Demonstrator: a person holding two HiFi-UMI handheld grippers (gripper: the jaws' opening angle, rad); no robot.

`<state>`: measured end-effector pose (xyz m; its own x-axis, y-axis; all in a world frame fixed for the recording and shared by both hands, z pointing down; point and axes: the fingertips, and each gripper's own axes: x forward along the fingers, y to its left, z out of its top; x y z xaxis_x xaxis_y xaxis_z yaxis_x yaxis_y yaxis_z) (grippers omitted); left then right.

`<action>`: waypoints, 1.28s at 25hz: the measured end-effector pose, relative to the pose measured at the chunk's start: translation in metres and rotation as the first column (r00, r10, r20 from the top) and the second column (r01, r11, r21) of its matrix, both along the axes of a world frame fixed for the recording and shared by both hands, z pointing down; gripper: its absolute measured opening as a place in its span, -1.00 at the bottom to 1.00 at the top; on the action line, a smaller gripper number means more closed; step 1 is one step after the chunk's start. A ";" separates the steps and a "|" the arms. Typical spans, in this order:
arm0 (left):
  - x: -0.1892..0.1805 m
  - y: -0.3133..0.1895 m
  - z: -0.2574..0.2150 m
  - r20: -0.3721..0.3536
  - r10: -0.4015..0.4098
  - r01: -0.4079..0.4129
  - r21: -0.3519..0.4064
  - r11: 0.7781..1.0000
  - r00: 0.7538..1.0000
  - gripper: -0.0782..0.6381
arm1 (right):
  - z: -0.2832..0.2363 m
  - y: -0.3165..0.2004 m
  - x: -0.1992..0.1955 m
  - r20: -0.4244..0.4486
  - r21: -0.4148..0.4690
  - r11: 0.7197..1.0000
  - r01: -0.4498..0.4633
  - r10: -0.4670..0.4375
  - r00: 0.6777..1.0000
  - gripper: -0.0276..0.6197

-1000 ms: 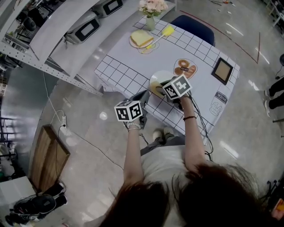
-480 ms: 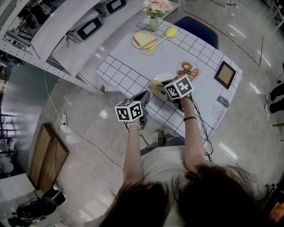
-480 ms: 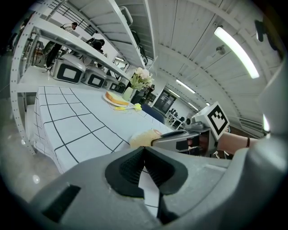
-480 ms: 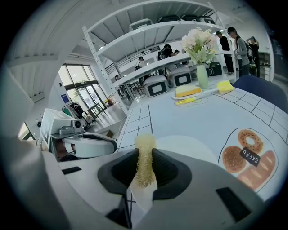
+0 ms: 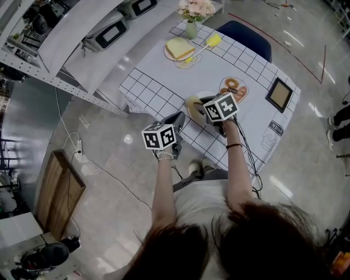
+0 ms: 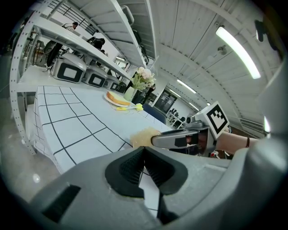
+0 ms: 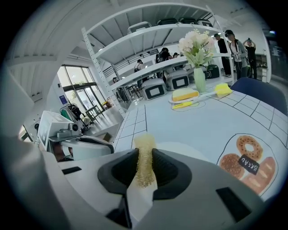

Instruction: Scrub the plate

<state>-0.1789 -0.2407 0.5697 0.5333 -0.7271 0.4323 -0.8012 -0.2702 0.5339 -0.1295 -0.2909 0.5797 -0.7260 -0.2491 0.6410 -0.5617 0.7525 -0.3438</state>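
A white plate (image 5: 204, 94) lies near the front edge of the grid-patterned tablecloth (image 5: 158, 82). My right gripper (image 5: 200, 105) is shut on a yellowish scrub pad (image 5: 192, 104), which it holds over the plate's left part. In the right gripper view the pad (image 7: 144, 155) is pinched between the jaws, with the plate (image 7: 181, 146) just beyond. My left gripper (image 5: 177, 118) hovers at the table's front edge, left of the plate. Its jaws (image 6: 144, 154) are shut with nothing between them.
At the far end of the table are a slice of bread on a plate (image 5: 179, 49), a yellow brush (image 5: 211, 40) and a flower vase (image 5: 192, 15). A doughnut print (image 5: 233, 87) and a picture frame (image 5: 279, 94) lie to the right. Behind stands a blue chair (image 5: 246, 34), and shelves (image 5: 93, 38) line the left.
The right gripper with the scrub pad has shifted only slightly over the plate. The left gripper has stayed at the table's edge.
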 end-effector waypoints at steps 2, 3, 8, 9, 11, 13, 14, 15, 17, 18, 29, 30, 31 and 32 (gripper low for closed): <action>0.000 -0.001 0.000 0.000 0.000 0.000 -0.001 1.000 1.000 -0.75 | 0.000 -0.003 0.001 -0.001 0.004 1.000 -0.009 0.009 1.000 -0.67; 0.000 -0.002 0.000 0.000 0.000 0.000 -0.001 1.000 1.000 -0.75 | 0.000 -0.004 0.002 -0.001 0.008 1.000 -0.014 0.014 1.000 -0.67; 0.002 -0.005 0.000 -0.001 0.003 -0.003 -0.001 1.000 1.000 -0.75 | -0.001 -0.013 0.005 -0.003 0.028 0.999 -0.046 0.046 0.999 -0.67; 0.003 -0.005 0.001 -0.001 0.006 -0.006 -0.002 1.000 1.000 -0.75 | -0.001 -0.014 0.006 -0.003 0.030 0.998 -0.051 0.051 0.999 -0.67; 0.004 -0.006 0.001 0.000 0.012 -0.012 -0.004 1.000 1.000 -0.75 | -0.001 -0.017 0.007 -0.002 0.031 0.998 -0.060 0.060 0.998 -0.67; 0.006 -0.007 0.001 0.002 0.017 -0.017 -0.006 1.000 1.000 -0.75 | -0.001 -0.019 0.008 -0.001 0.036 0.997 -0.067 0.067 0.998 -0.67; 0.007 -0.008 0.002 0.003 0.019 -0.019 -0.007 1.000 1.000 -0.75 | -0.001 -0.021 0.009 -0.002 0.039 0.997 -0.070 0.071 0.998 -0.67; 0.008 -0.008 0.002 0.003 0.022 -0.022 -0.008 1.000 1.000 -0.75 | -0.001 -0.022 0.011 -0.004 0.042 0.996 -0.076 0.076 0.997 -0.67; 0.010 -0.009 0.002 0.005 0.027 -0.027 -0.009 1.000 1.000 -0.75 | -0.002 -0.025 0.014 -0.008 0.050 0.994 -0.093 0.093 0.996 -0.67; 0.011 -0.009 0.002 0.005 0.030 -0.030 -0.009 1.000 1.000 -0.75 | -0.002 -0.027 0.016 -0.011 0.056 0.993 -0.104 0.105 0.994 -0.67; 0.021 -0.008 0.008 0.002 0.061 -0.061 -0.025 0.998 0.998 -0.75 | -0.002 -0.037 0.033 -0.047 0.091 0.982 -0.163 0.168 0.985 -0.67; 0.021 -0.008 0.008 0.001 0.062 -0.062 -0.025 0.998 0.998 -0.75 | -0.002 -0.038 0.034 -0.051 0.092 0.982 -0.167 0.172 0.984 -0.67; 0.022 -0.009 0.009 0.000 0.064 -0.064 -0.025 0.998 0.998 -0.75 | -0.002 -0.038 0.036 -0.053 0.092 0.981 -0.170 0.176 0.983 -0.67; 0.023 -0.009 0.009 0.000 0.067 -0.067 -0.025 0.997 0.998 -0.75 | -0.002 -0.038 0.038 -0.055 0.093 0.980 -0.174 0.180 0.982 -0.67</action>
